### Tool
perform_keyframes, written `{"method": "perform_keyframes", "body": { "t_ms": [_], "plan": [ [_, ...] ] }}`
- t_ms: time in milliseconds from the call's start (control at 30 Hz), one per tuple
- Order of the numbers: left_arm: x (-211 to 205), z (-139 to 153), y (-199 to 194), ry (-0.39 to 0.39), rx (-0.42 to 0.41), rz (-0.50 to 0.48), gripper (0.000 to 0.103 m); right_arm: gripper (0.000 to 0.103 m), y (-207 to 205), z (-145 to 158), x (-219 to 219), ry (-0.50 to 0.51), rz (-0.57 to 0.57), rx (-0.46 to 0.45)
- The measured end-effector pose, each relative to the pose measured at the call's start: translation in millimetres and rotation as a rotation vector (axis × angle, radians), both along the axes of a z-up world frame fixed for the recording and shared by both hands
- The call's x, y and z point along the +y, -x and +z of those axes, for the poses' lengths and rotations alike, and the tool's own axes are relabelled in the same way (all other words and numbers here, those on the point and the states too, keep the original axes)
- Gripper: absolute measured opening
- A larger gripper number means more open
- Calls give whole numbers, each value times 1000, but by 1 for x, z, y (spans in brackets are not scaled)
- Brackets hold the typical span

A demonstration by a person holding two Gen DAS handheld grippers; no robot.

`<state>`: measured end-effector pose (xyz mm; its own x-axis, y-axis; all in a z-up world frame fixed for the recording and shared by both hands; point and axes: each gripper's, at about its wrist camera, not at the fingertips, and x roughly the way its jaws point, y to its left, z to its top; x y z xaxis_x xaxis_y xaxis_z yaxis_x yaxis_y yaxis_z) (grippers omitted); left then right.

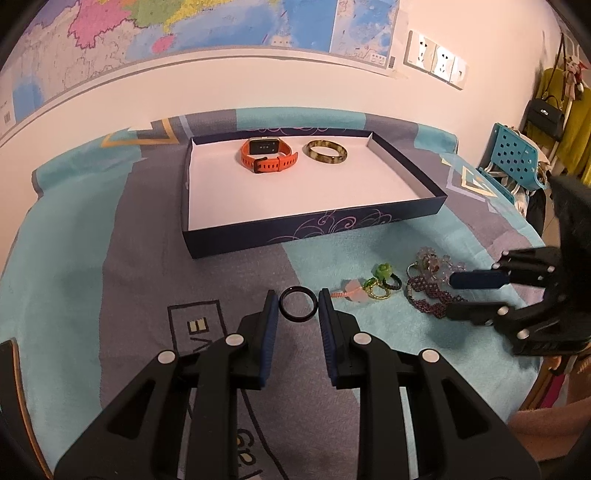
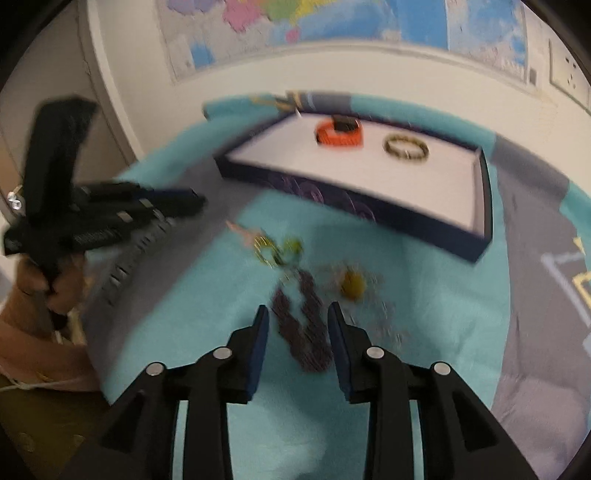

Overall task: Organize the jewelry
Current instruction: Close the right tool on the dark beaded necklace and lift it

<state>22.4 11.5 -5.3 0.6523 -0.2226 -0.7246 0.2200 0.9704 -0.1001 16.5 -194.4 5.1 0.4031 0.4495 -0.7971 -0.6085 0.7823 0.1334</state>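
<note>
A dark blue tray (image 1: pixel 236 238) with a white floor holds an orange watch (image 1: pixel 266 155) and a mottled bangle (image 1: pixel 326 152); both also show in the right wrist view, watch (image 2: pixel 339 133) and bangle (image 2: pixel 406 147). My left gripper (image 1: pixel 298 301) is open, its fingers either side of a black ring (image 1: pixel 298 307) on the cloth. My right gripper (image 2: pixel 298 314) is open over a purple beaded bracelet (image 2: pixel 306 332), also seen in the left wrist view (image 1: pixel 430 297). That view is blurred. A green charm ring (image 1: pixel 384 275), a pink charm (image 1: pixel 356 293) and clear beads (image 1: pixel 432 262) lie nearby.
A teal and grey cloth (image 1: pixel 110 258) covers the table. A wall with a map (image 1: pixel 184 29) and sockets (image 1: pixel 436 61) stands behind. A blue perforated chair (image 1: pixel 513 157) and hanging bags are at the right.
</note>
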Motion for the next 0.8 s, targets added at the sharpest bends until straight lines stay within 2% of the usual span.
{"method": "perform_keyframes", "body": {
  "t_ms": [67,300,367,700,800],
  "plan": [
    [0,-1,0,3,2,1,23,31,2,-5,0,1,-1,1],
    [1,-3,-1,11,13,3,23,9,7,-6,10,56,15,-57],
    [0,-3,-1,11,12,4,23,6,6,-4,10,41,16,-47],
    [1,3,-2,19,-4,4,23,4,0,33,-7,-109,-17,-78],
    [1,5,-2,17,-11,2,23,4,-2,43,-9,-128,-23,-98]
  ]
}}
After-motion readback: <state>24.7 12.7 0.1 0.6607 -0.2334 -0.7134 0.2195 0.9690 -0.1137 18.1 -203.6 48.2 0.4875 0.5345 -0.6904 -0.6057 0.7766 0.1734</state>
